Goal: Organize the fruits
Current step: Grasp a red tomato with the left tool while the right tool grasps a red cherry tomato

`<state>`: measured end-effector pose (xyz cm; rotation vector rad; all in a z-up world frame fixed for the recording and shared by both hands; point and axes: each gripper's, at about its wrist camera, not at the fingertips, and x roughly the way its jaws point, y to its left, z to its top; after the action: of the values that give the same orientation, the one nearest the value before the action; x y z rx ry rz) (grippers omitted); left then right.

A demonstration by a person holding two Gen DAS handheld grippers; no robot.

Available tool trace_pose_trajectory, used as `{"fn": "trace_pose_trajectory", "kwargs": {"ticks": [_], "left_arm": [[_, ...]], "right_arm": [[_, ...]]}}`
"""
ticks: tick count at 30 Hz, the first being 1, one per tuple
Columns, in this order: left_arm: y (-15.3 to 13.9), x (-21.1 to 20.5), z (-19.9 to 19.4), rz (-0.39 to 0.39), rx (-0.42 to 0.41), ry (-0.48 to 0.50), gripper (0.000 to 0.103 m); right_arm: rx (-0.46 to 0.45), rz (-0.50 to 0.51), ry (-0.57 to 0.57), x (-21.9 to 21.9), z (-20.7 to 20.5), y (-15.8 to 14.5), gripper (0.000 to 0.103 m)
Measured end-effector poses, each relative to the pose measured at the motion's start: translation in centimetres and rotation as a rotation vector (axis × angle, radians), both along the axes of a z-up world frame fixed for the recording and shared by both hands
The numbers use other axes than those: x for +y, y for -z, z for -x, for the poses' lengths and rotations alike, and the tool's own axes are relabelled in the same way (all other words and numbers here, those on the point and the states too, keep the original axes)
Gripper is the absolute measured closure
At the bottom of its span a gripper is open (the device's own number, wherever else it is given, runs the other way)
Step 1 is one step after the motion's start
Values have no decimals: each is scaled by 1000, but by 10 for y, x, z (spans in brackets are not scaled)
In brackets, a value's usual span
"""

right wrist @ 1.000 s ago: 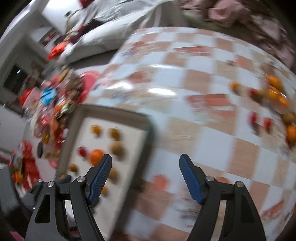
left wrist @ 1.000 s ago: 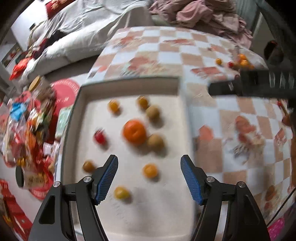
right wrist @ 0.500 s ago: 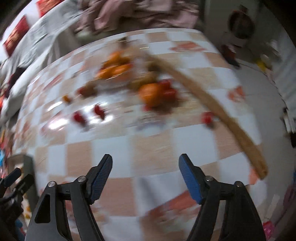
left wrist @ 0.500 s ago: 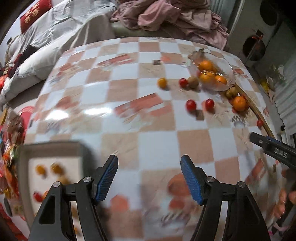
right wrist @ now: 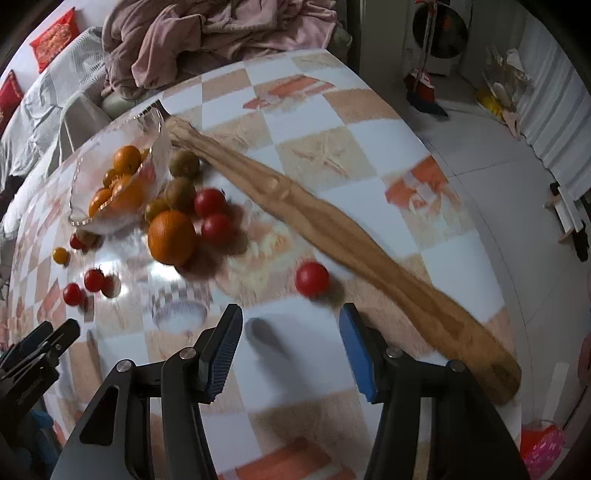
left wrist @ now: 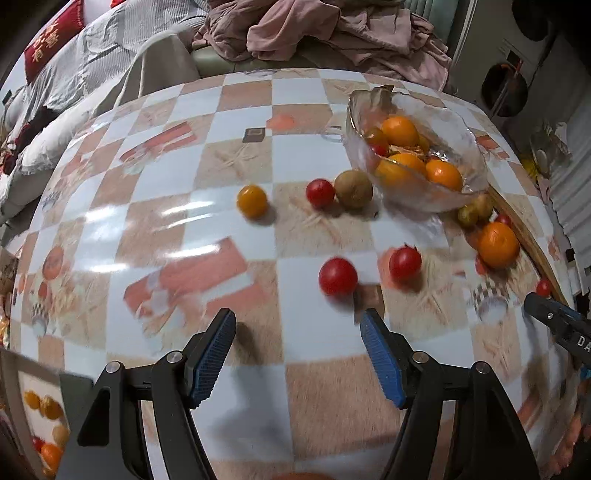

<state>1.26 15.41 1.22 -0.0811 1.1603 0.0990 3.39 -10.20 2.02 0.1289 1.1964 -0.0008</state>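
Observation:
Loose fruit lies on a checkered table. In the left wrist view my left gripper is open and empty, just short of a red cherry tomato; a second red tomato, a yellow tomato and a brown fruit lie beyond. A glass bowl holds oranges. In the right wrist view my right gripper is open and empty, just short of a lone red tomato. A large orange lies by the bowl.
A long wooden board runs diagonally across the table's right side. A tray with sorted fruit shows at lower left in the left wrist view. A sofa with clothes stands behind the table. The table edge drops to tiled floor on the right.
Both grippers have swung right, away from the tray, and now face the loose fruit near the glass bowl. Both stayed open and empty.

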Motion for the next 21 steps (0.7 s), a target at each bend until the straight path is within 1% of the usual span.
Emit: {"fn": "trace_pose_trajectory", "kwargs": {"ticks": [3,4,6,8,9,10,11,12,13,14,15,17,21], "left_arm": [[2,-1,-10,-2,-5,-3,32],[2,-2,-13,-5,-7,0,32],[3,-4,-18,-13,-9,11,32],[3,-7,-21,-23,-14,24,32],[3,-9,-23,-26,-16,30,36],[3,-10,-24,-22,-18,36,39],[2,-12,-25,-22,-19,43,46],[1,-14,-25,-20,-20,51,56],[0,-16,-26,-18,-21,63,62],[-1,-19,-26,-17,-22,80,73],[-1,-20,-26,-15,-20,87,80],[-2,-19,-25,8,-18,98,80],[-6,-12,-16,81,-12,87,80]], "right_arm": [[-11,-6,6,2,-6,-1,44],[-13,-6,8,3,-7,-1,46],[-16,6,12,4,-9,-1,52],[-17,14,15,3,-10,-1,65],[-17,19,16,3,-11,-1,68],[-17,20,17,2,-11,-1,75],[-16,17,16,1,-12,-1,84],[-14,12,13,0,-13,0,84],[-14,8,9,0,-13,-1,84],[-12,-1,4,-1,-13,-1,84],[-10,-17,-1,-1,-11,-2,84],[-9,-42,-9,-1,-7,-4,84],[12,-99,-35,3,3,-8,84]]}}
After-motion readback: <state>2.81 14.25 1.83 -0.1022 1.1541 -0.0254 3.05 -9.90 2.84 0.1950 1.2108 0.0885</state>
